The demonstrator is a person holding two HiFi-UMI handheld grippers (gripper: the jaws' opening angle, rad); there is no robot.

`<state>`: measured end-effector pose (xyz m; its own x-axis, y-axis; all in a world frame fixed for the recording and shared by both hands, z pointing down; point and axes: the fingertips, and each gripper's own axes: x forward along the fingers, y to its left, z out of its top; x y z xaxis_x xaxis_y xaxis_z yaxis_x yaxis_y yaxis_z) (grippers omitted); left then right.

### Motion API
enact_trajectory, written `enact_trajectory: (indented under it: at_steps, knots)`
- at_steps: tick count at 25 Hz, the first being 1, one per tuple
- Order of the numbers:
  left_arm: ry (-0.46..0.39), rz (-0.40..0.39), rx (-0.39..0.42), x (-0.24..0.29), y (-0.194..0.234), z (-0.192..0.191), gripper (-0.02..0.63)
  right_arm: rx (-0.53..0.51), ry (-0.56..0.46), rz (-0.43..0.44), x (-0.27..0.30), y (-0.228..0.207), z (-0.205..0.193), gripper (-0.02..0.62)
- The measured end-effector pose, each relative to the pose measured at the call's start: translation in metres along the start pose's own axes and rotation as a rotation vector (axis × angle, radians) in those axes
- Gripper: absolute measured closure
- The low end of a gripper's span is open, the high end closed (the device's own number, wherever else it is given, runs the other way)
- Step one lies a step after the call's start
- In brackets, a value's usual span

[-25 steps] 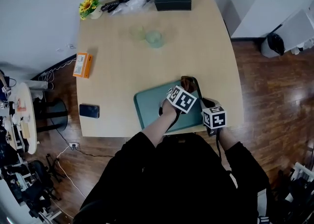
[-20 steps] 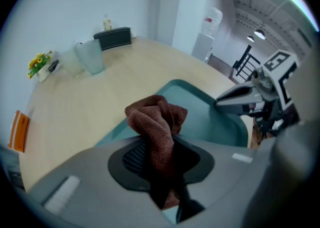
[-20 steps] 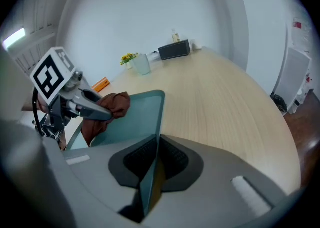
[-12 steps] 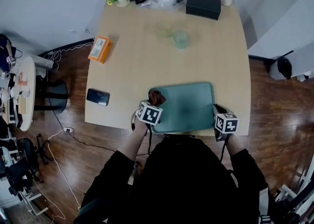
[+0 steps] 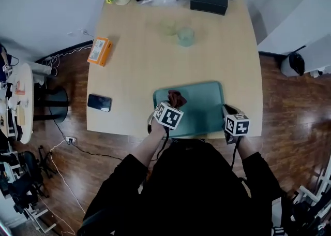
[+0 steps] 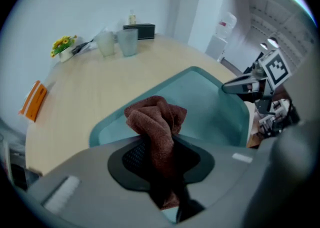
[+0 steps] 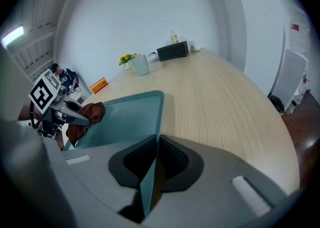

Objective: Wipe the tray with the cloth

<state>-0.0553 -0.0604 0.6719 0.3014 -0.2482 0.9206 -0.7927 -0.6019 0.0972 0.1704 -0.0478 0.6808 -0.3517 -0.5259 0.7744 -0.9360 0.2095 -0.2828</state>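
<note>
Left gripper (image 6: 161, 166) clamped on the bunched brown cloth (image 6: 156, 118), with the wad over the left part of the tray (image 5: 204, 108). Right gripper (image 7: 154, 162) pinched shut on the tray's right rim (steadying it, I judge). Tray sits at the table's (image 5: 129, 64) near edge. Step: wiping. Next move calls for pressing the cloth flat and sweeping rightward.

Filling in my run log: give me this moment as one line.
left gripper: shut on cloth, over left end of tray | right gripper: shut on tray, right rim
</note>
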Motion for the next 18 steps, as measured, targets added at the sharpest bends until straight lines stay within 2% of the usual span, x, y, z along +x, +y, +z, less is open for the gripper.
enact_trajectory:
  at_steps: [4, 8, 12, 18]
  knots:
    - [0.004, -0.114, 0.173, 0.025, -0.078, 0.044, 0.522, -0.003, -0.002, 0.003, 0.0, -0.001, -0.001, 0.572]
    - [0.0, -0.257, 0.163, 0.045, -0.149, 0.084, 0.522, 0.011, -0.003, 0.008, 0.0, 0.001, 0.002, 0.572]
    - [0.004, -0.233, 0.238, 0.059, -0.17, 0.1, 0.522, 0.028, -0.003, 0.011, 0.0, -0.003, 0.003, 0.577]
    - [-0.004, -0.219, 0.225, 0.056, -0.167, 0.094, 0.522, 0.017, -0.005, 0.004, -0.003, -0.009, -0.001, 0.577]
